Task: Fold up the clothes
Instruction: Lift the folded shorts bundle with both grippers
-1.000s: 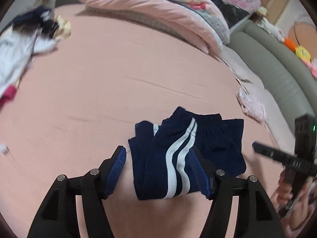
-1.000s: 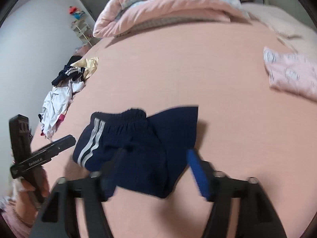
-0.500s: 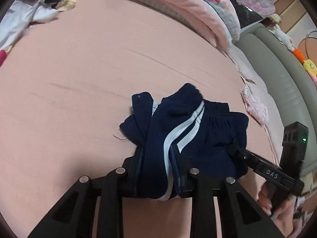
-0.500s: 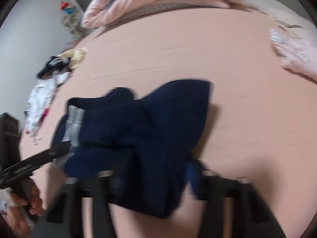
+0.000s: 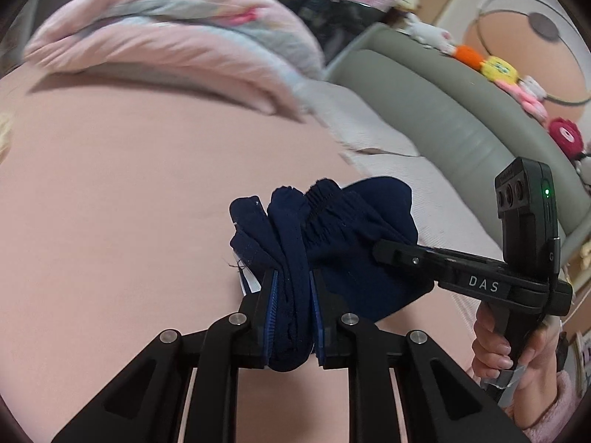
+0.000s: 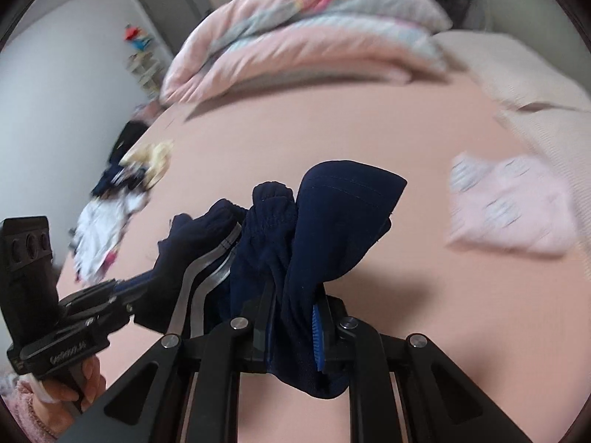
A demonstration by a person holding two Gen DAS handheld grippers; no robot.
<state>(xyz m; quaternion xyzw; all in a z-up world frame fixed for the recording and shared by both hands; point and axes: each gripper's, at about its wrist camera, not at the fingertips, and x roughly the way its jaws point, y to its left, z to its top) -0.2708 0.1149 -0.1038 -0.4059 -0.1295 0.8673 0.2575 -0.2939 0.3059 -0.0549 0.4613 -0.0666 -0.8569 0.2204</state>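
I hold the dark blue shorts point(image 5: 325, 236) with both tongs. My left gripper point(image 5: 292, 310) is squeezed tight on a bunched fold of the cloth, and its blue pads point(image 5: 271, 306) press on both sides of it. My right gripper point(image 6: 293, 317) is squeezed tight on another bunch of the same shorts point(image 6: 332, 221). The shorts are crumpled up between the two tongs, above the pink bed sheet point(image 5: 110, 203), over the near middle of the bed. I can see their white stripes point(image 6: 199, 273) in the right wrist view.

In the left wrist view I see my other gripper point(image 5: 384, 251) poking into the cloth from the right side, with my right hand point(image 5: 517, 354) on its handle.

A folded pink quilt point(image 5: 166, 48) lies at the far edge of the bed. A pile of mixed clothes point(image 6: 114, 199) sits near the left edge. A small pale pink cloth point(image 6: 513, 206) lies flat near the right edge. A grey padded headboard point(image 5: 443, 118) runs along the right side, with soft toys point(image 5: 498, 70) on top.
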